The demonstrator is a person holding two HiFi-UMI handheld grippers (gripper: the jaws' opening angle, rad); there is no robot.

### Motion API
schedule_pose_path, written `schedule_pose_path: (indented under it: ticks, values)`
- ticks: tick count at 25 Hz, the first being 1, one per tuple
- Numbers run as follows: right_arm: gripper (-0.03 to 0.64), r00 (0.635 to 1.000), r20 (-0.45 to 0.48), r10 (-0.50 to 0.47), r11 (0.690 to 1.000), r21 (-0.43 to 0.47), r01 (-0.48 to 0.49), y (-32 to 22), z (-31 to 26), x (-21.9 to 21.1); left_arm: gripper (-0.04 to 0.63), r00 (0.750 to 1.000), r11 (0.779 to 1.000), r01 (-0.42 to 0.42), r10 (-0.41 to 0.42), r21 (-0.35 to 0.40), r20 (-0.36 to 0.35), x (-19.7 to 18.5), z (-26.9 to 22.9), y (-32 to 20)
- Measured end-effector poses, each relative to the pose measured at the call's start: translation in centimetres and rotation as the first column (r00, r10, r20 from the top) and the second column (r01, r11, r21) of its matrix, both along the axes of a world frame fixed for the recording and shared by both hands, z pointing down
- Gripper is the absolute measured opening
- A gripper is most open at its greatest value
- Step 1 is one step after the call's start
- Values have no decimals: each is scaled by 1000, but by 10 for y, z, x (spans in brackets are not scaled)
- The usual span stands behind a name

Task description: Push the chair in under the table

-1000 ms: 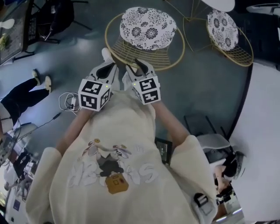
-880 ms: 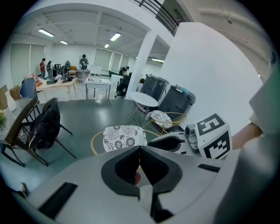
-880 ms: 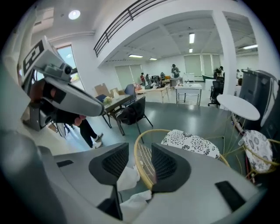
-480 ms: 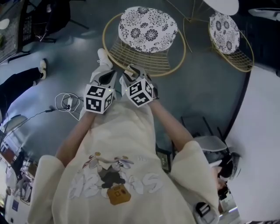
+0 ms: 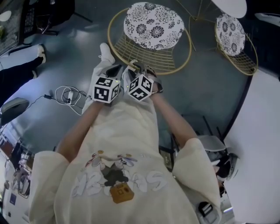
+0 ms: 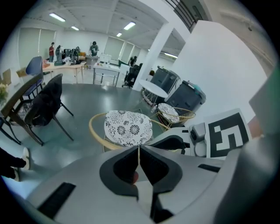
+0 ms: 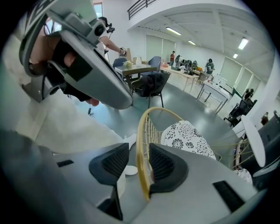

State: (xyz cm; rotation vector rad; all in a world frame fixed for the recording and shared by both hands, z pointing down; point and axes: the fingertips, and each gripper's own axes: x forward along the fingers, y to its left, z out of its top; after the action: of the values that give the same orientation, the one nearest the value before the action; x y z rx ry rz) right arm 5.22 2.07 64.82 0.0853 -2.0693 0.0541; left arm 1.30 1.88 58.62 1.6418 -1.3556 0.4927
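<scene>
Chair (image 5: 153,26) upper centre of the head view: gold wire frame, flowered cushion, standing apart from the white worktop (image 5: 228,5) at upper right. My right gripper (image 7: 139,164) has its fingers straddling the chair's back rim (image 7: 141,131), released, with a gap on one side. My left gripper (image 6: 139,151) is just beside it, fingers clenched on nothing, pointing toward the cushion.

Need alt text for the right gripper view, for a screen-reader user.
The right tongs straddle the gold chair rim, jaws apart. Beyond lies its floral cushion, on a grey floor in an open office. The left tongs show top left.
</scene>
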Motion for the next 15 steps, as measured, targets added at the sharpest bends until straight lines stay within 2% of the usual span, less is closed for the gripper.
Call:
schedule_pose_path:
  ticks: [2,6,8,12,15]
  values:
    - [146,1000,-11,2,1000,8,-2,0,3,4,9,999,1000,-17,17,-24,-29,4,11,1]
    - [146,999,-33,33,999,28,-32,-8,8,15,9,998,995,-57,54,-78,-36,8,34,6]
    - [146,999,-43,34,999,34,-33,-11,12,19,9,998,993,-53,49,-102,-42,6,46,7]
    - [144,995,-59,76,997,-25,-78,-8,19,30,9,999,993,-8,2,-116,-51,1,62,10]
    - [144,995,-77,60,998,14,-59,-6,21,34,11,999,992,-30,25,-124,-48,0,70,8]
